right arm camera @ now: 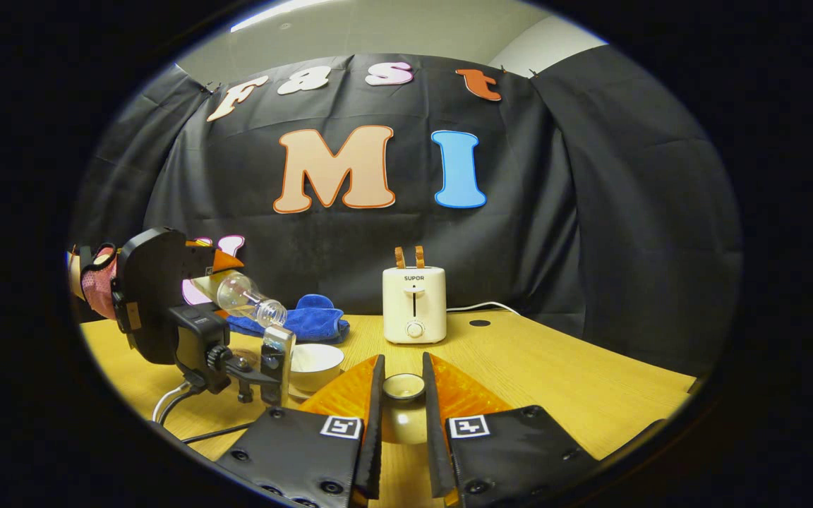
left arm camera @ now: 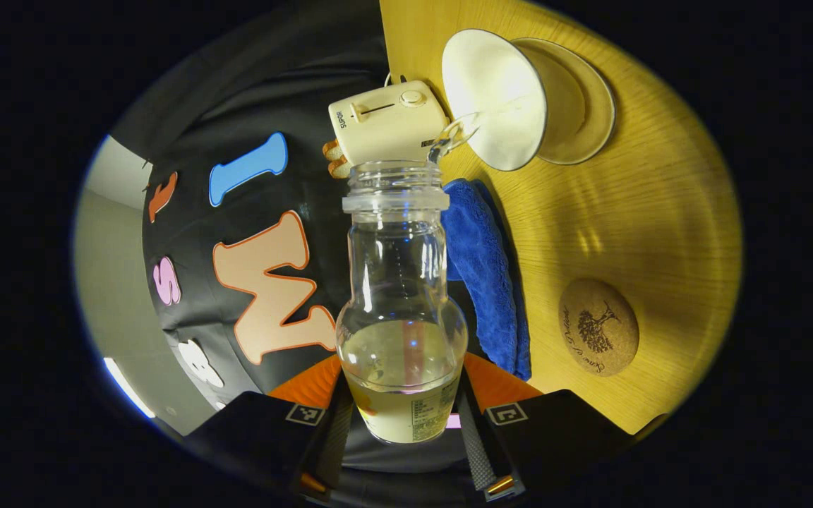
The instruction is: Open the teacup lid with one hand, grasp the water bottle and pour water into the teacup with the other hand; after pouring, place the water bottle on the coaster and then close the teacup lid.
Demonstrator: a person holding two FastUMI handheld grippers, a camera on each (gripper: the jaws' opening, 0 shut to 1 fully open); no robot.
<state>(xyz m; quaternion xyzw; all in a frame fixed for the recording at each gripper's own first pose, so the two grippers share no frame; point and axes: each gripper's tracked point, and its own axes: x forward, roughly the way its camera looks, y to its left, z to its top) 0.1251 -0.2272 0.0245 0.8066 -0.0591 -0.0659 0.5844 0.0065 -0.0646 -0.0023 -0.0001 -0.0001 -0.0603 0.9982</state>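
Wide table (right arm camera: 555, 374) with bare wood to the right of the toaster (right arm camera: 414, 304), cloth (right arm camera: 311, 321) at the back; the left gripper view rolls the scene sideways and adds the cork coaster (left arm camera: 598, 326) lying well apart from the cup (left arm camera: 498, 99) on its saucer (left arm camera: 586, 99). Left gripper (left arm camera: 401, 416) is clamped on the bottle (left arm camera: 401, 282), tipped mouth-first over the cup, a thin stream running in. Right gripper (right arm camera: 404, 395) grips the lid (right arm camera: 404, 386) between both fingers, held right of the cup, above the table
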